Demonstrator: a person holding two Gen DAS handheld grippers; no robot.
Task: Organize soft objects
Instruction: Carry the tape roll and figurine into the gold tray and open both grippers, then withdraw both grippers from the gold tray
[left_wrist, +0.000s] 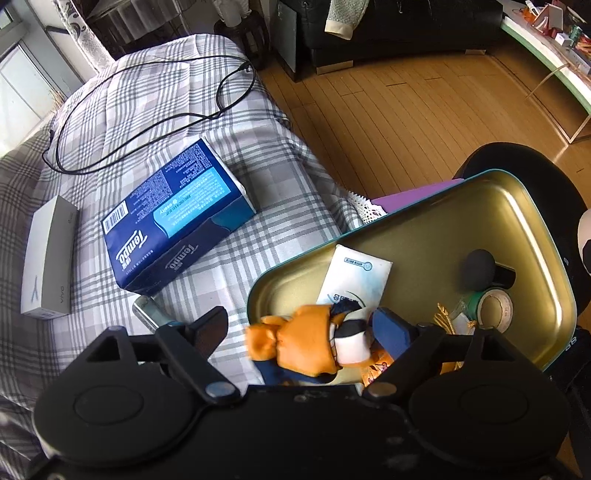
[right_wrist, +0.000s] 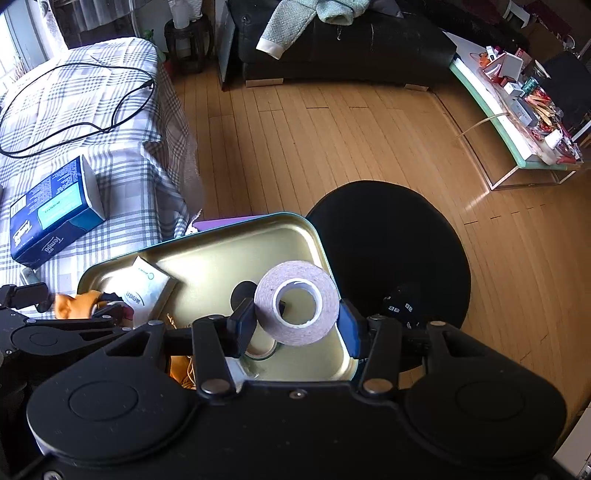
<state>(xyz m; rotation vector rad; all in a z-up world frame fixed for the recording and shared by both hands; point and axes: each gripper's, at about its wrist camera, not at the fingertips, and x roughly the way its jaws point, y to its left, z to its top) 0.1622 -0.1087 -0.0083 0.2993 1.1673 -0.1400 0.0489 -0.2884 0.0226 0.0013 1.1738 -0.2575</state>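
A gold tin tray (left_wrist: 461, 221) with a teal rim lies at the edge of a checked bedspread (left_wrist: 258, 184). My left gripper (left_wrist: 301, 328) is over its near left corner, jaws open. An orange and navy soft toy (left_wrist: 303, 347) is between them, clear of the left pad. The tray also holds a white tissue packet (left_wrist: 354, 280), a black round knob (left_wrist: 478, 269) and a green tape roll (left_wrist: 495, 310). In the right wrist view my right gripper (right_wrist: 295, 328) is shut on a grey tape roll (right_wrist: 297, 302), held above the tray (right_wrist: 240, 251).
A blue Tempo tissue box (left_wrist: 173, 214), a white phone box (left_wrist: 48, 258) and a looped black cable (left_wrist: 147, 110) lie on the bedspread. A black round stool (right_wrist: 388, 240) stands right of the tray on the wooden floor (right_wrist: 332, 147). A cluttered glass table (right_wrist: 517, 122) is far right.
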